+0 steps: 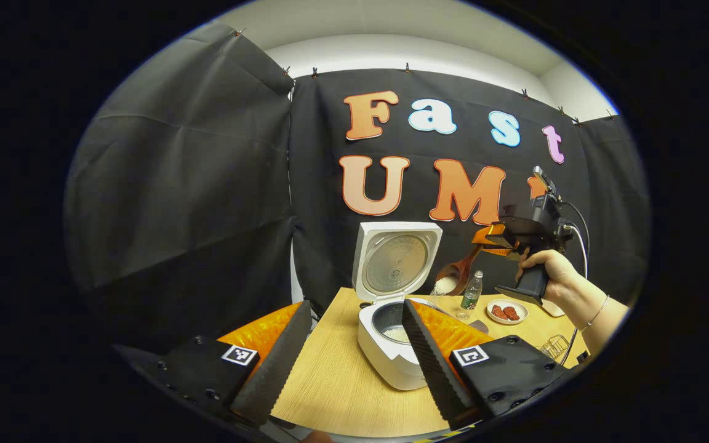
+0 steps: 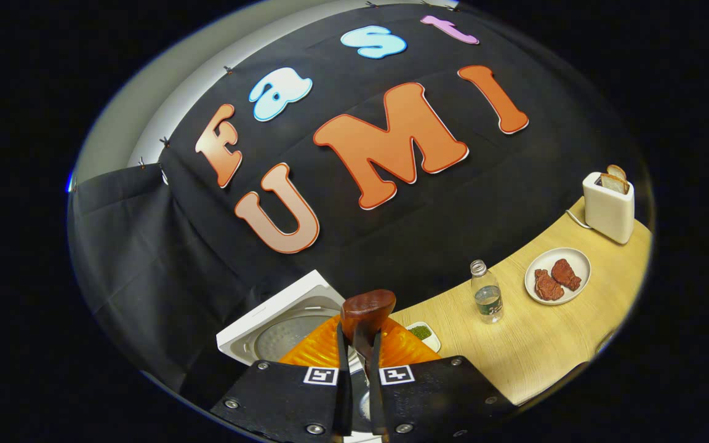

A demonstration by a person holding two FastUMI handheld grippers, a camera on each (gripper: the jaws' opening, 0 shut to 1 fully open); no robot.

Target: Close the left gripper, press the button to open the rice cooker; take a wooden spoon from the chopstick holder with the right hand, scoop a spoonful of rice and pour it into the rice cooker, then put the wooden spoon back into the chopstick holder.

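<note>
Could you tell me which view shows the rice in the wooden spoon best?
The left gripper view: the wooden spoon, clamped in the right hand-held gripper, shows its bowl heaped with rice beside the open rice cooker. The right gripper view shows the spoon's bowl from its underside, hiding the rice.

Nothing legible apart from the booth wall's lettering. Square black-and-white coded markers (image 1: 239, 355) on the tongs' bodies, without letters or numbers. Label on the water bottle (image 2: 488, 299) too small to make out.
</note>
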